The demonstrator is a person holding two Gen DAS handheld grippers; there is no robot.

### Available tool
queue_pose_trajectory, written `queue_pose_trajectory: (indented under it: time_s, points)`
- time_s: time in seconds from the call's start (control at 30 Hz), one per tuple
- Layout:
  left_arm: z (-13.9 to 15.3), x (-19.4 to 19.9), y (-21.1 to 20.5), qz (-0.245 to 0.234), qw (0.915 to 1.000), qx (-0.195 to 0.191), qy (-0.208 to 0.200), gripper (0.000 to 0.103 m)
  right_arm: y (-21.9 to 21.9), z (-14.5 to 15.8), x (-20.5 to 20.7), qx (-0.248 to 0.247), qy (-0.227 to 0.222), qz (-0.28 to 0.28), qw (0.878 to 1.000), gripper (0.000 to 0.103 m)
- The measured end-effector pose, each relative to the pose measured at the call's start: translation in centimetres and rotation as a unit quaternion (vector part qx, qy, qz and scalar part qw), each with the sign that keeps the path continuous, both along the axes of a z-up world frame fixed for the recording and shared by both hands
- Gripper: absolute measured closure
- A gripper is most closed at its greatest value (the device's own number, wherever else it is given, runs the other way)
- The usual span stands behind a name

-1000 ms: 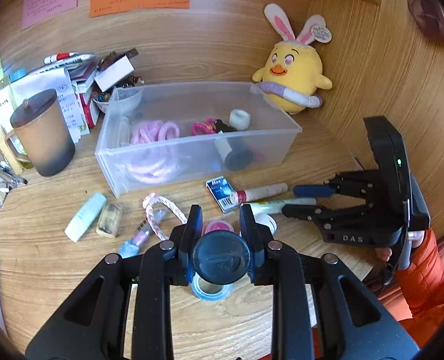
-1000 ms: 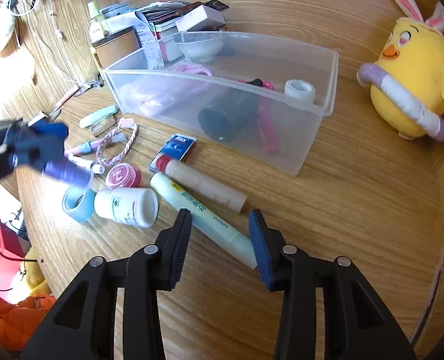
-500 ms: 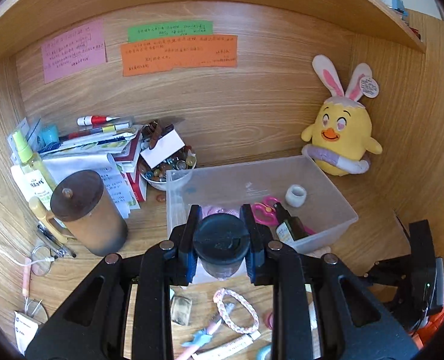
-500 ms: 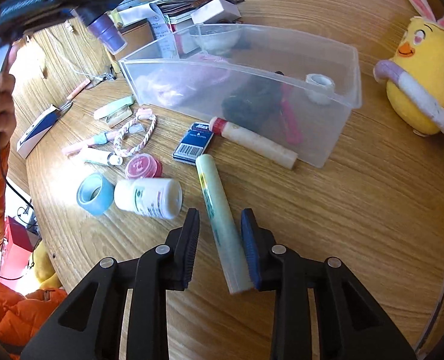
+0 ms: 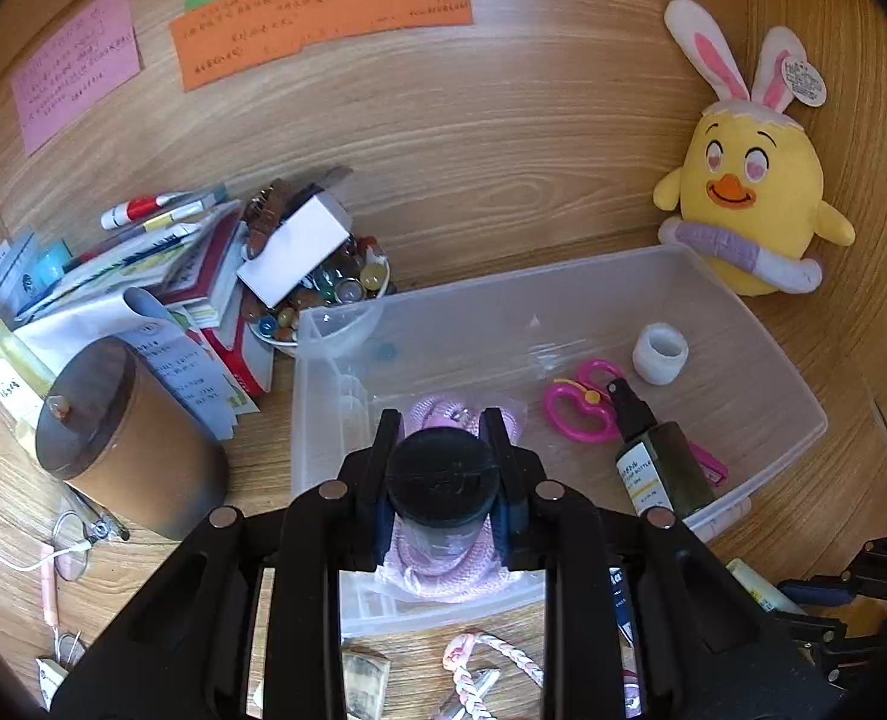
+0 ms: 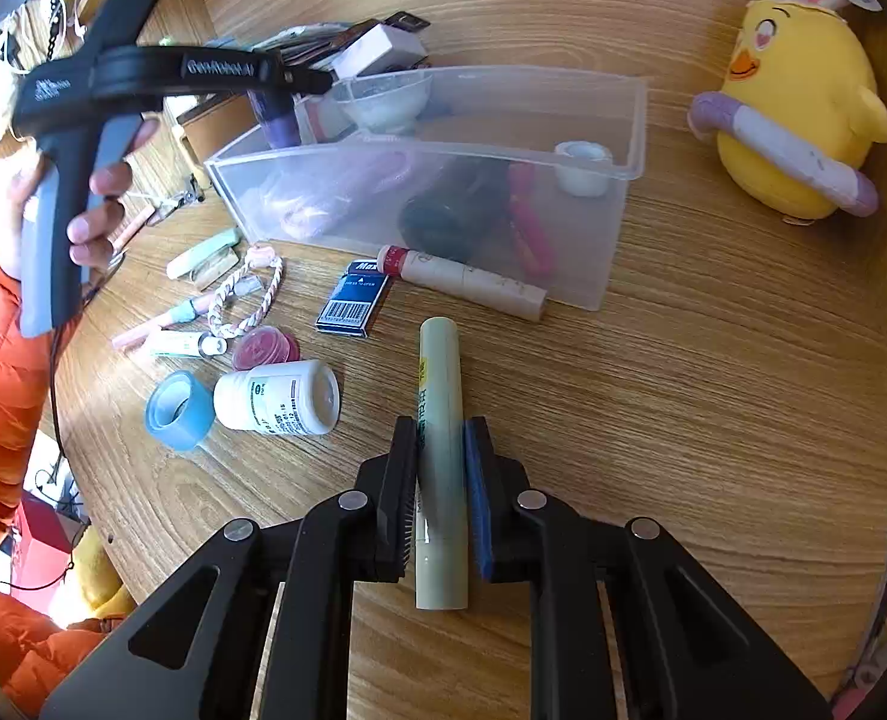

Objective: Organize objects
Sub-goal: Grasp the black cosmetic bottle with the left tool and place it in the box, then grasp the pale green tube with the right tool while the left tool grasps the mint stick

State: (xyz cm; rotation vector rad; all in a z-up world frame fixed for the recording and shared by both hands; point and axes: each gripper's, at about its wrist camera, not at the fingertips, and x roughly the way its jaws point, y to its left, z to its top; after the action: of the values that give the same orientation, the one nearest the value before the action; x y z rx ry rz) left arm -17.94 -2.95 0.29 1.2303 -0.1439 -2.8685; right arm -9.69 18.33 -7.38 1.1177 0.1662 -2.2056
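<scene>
My left gripper [image 5: 442,420] is shut on a small purple bottle with a black cap [image 5: 442,474]. It holds the bottle above the near left part of the clear plastic box [image 5: 743,312]. Under it in the box lies a pink rope [image 5: 443,570]. Pink scissors [image 5: 578,414], a dark green spray bottle [image 5: 659,468] and a white tape roll [image 5: 659,354] lie further right in the box. My right gripper [image 6: 440,426] is closing tight on a pale green tube [image 6: 439,372] that lies on the desk, with both pads pressing its sides.
On the desk before the box lie a white pill bottle [image 6: 275,399], a blue tape roll [image 6: 178,411], a pink tin [image 6: 263,348], a blue packet [image 6: 353,300], a beige tube [image 6: 467,282] and a braided cord [image 6: 251,294]. A lidded brown cup [image 5: 125,438], stacked papers and a yellow plush chick [image 5: 749,204] stand nearby.
My left gripper has carried the bottle from the near desk up and over the clear box. My right gripper's jaws have closed from wide apart onto the green tube.
</scene>
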Motion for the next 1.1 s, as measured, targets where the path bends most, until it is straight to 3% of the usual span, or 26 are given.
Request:
queue_pose_trajectory:
  time_s: [0.1, 0.17, 0.23, 0.47, 0.67, 0.97, 1.1]
  points:
    - [0.1, 0.8, 0.6, -0.016, 0.9999, 0.004, 0.0, 0.074, 0.5, 0.8, 0.3, -0.012, 0.007, -0.008, 1.0, 0.089]
    - [0.6, 1.7, 1.0, -0.025, 0.9996, 0.011, 0.005, 0.057, 0.7, 1.4, 0.3, -0.019, 0.012, -0.013, 1.0, 0.089]
    - [1.3, 2.9, 1.2, -0.031, 0.9992, 0.018, 0.018, 0.047, 0.9, 2.0, 0.3, -0.025, 0.017, -0.015, 0.999, 0.089]
    - [3.1, 7.0, -0.2, -0.03, 0.9982, 0.029, 0.043, 0.036, 0.3, 3.6, 0.2, -0.043, 0.036, -0.019, 0.998, 0.089]
    - [1.8, 8.9, -3.5, 0.001, 0.9992, 0.031, 0.026, 0.035, -0.2, 5.4, -0.6, -0.058, 0.06, -0.029, 0.996, 0.089]
    - [-3.3, 9.4, -7.8, 0.043, 0.9974, 0.048, -0.033, 0.035, -1.0, 6.9, -2.6, -0.057, 0.077, -0.053, 0.994, 0.089]
    - [-5.6, 9.1, -9.1, 0.046, 0.9954, 0.052, -0.066, 0.048, -1.5, 7.0, -4.0, -0.058, 0.073, -0.065, 0.993, 0.089]
